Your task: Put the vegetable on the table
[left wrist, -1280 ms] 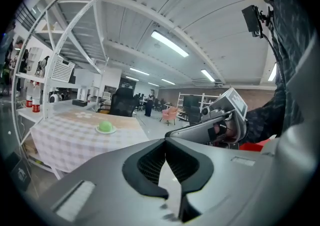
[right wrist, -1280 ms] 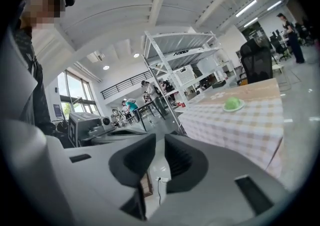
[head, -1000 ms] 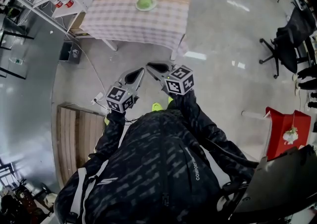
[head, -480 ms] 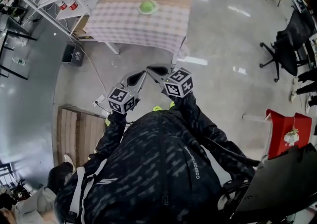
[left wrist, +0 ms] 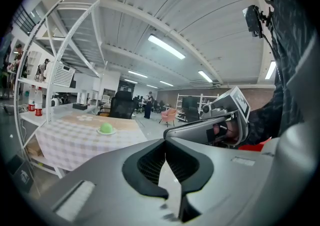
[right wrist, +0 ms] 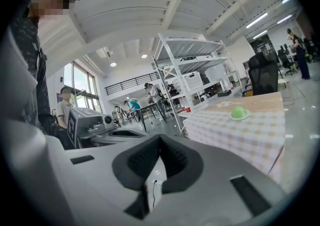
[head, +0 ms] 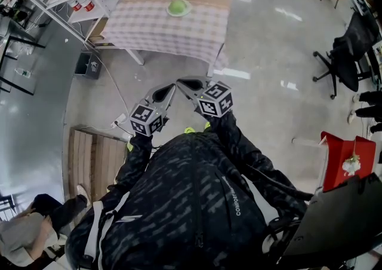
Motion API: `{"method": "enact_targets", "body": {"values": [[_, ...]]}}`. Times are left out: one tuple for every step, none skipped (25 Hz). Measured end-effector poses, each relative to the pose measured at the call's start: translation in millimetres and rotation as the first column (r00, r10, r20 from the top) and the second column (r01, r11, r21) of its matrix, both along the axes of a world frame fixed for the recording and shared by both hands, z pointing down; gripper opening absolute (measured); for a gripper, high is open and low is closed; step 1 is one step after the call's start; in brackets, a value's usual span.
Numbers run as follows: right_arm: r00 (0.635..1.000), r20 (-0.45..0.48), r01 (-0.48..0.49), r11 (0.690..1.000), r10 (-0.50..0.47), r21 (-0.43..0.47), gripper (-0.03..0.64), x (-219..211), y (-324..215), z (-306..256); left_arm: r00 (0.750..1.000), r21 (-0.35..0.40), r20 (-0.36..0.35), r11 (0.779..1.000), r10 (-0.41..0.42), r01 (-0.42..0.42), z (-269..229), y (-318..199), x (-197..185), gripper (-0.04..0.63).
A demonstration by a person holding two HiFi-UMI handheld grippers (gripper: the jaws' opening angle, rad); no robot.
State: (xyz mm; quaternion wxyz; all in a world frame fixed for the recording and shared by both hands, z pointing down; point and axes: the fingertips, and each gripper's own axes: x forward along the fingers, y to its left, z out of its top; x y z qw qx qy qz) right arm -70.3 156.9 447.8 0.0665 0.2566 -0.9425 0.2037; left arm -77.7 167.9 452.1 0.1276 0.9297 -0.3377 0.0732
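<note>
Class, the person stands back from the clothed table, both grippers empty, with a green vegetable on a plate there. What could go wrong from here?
1. A white cable lies beside the walking path, so a stray step could mean a trip.
2. The tablecloth hangs over the edge. Snagging it could drag the plate off.
3. The left gripper and right gripper have shut jaws. Nudging the round vegetable might roll it away.

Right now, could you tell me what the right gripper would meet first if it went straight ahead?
Probably the white shelf rack, left of the checked table; the right gripper, claw shut and empty, has open air until then. Depth is hard to judge.
</note>
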Motion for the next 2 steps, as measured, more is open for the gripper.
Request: {"method": "enact_targets", "body": {"values": [[1.0, 0.001, -0.002, 1.0, 0.002, 0.001, 0.003, 0.2, -1.0, -0.3, 1.0, 0.0, -0.001, 1.0, -0.001, 0.001, -0.4, -1.0, 0.1, -0.003], [1.0, 0.002, -0.003, 1.0, 0.003, 0.002, 0.003, 0.3, -2.0, -0.5, 1.0, 0.0, -0.002, 1.0, -0.002, 0.002, -0.8, -2.0, 0.2, -0.004]]}}
